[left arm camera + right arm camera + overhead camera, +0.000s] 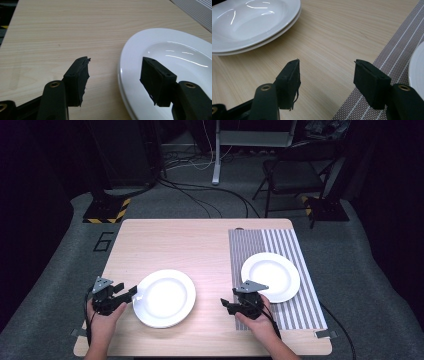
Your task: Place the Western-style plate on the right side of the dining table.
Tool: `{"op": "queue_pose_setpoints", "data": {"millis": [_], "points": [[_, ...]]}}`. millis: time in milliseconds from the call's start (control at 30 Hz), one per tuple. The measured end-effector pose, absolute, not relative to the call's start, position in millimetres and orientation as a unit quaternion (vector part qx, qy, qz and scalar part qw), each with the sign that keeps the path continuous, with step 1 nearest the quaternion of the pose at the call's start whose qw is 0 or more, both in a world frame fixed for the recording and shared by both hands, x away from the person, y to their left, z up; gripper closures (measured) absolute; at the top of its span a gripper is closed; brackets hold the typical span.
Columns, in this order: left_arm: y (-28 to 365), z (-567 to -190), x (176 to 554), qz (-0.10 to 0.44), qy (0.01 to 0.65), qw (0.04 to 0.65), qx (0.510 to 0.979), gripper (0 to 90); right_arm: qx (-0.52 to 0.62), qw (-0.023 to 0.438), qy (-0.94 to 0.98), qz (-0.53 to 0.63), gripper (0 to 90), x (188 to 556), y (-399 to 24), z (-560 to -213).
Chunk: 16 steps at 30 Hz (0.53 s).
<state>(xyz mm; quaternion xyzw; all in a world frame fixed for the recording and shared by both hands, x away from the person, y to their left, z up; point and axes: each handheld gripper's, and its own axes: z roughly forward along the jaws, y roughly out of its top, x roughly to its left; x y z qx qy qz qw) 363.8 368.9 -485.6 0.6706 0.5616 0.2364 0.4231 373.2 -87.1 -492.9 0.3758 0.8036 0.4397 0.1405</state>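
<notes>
Lying flat (round): plate stack (165,298).

Glossy white plates (165,298), matt wood-grain table (190,245), woven striped placemat (290,240).

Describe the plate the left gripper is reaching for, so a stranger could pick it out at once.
Start at the light wooden table, whose right part is covered by a striped placemat. The wanted plate lies on bare wood to the left of that mat, at the open left gripper. Unlike the single plate on the mat, it tops a stack of two.
</notes>
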Motion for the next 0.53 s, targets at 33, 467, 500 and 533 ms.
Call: {"op": "queue_pose_setpoints", "data": {"millis": [33, 467, 500, 533], "points": [[371.1, -486.4, 364.0, 0.237, 0.565, 0.424, 0.667, 39.3, 0.374, 0.142, 0.805, 0.439, 37.2, 372.7, -86.6, -494.0], [397.2, -502.7, 371.2, 0.221, 0.61, 0.411, 0.641, 38.2, 0.353, 0.135, 0.821, 0.429, 36.9, 371.2, -79.8, -504.9], [398.0, -503.8, 372.0, 0.222, 0.613, 0.404, 0.642, 38.0, 0.351, 0.134, 0.823, 0.427, 36.8, 370.2, -77.8, -506.2], [399.3, -506.0, 373.5, 0.224, 0.616, 0.4, 0.641, 37.8, 0.352, 0.133, 0.823, 0.426, 36.8, 369.6, -77.1, -506.7]]}}
